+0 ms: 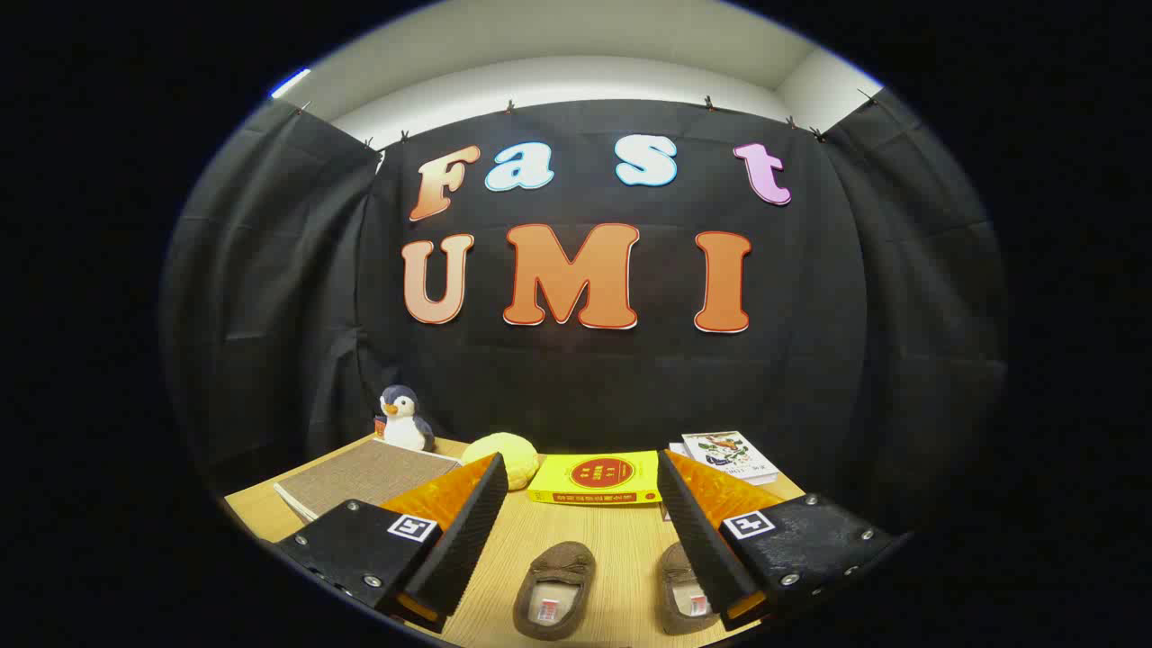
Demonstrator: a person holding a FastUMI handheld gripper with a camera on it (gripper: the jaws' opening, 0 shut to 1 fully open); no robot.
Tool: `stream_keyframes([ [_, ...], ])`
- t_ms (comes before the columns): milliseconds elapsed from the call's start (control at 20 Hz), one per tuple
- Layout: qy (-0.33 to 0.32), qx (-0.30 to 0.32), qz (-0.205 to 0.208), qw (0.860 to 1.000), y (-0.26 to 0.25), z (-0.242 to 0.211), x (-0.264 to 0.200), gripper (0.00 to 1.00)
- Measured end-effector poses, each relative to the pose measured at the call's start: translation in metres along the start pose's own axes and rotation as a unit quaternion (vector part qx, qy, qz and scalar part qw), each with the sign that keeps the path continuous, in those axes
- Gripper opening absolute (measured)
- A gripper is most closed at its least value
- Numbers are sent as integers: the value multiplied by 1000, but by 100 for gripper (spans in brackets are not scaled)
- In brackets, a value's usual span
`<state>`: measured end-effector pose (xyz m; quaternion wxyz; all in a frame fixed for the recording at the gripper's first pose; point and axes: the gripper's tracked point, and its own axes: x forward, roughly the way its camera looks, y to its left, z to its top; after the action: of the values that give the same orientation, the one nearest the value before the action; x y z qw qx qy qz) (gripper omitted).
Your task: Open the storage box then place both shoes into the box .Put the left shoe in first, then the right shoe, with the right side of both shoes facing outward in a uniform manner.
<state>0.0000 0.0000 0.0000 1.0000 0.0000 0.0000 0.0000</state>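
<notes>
Shoes: two brown slip-on shoes on the wooden table, openings upward, toes pointing away toward the booth wall.
Shoe, left-hand one: lies between the fingers, whole outline in sight, pale insole with a small label inside.
Shoe, right-hand one: just beside the first, not touching it; its outer side is partly hidden behind the right finger.
Gripper: fingers spread wide apart, holding nothing, hanging above the table with the shoes below and between them.
Fingers: ridged inner pads face each other; neither touches a shoe.
Yellow book: flat on the table beyond the shoes, between the fingertips.
Yellow round object: soft-looking, just left of the book, behind the left fingertip.
Penguin toy: upright at the table's far left, against the black cloth.
Grey-brown mat: flat, in front of the penguin.
White booklets: stacked at the far right of the table.
Storage box: cannot tell which item it is.
</notes>
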Motion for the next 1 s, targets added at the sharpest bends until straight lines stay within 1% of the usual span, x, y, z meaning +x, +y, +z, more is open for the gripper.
stream_keyframes([
  [250, 10, 8, -1, 1000, -2, -6, -3, 100],
  [450, 17, -3, -9, 1000, -5, -11, -4, 99],
  [750, 24, -3, -3, 1000, 0, -17, -3, 100],
  [850, 33, 14, 6, 999, 4, -22, -4, 99],
  [1000, 55, 73, 42, 995, 21, -36, -3, 100],
])
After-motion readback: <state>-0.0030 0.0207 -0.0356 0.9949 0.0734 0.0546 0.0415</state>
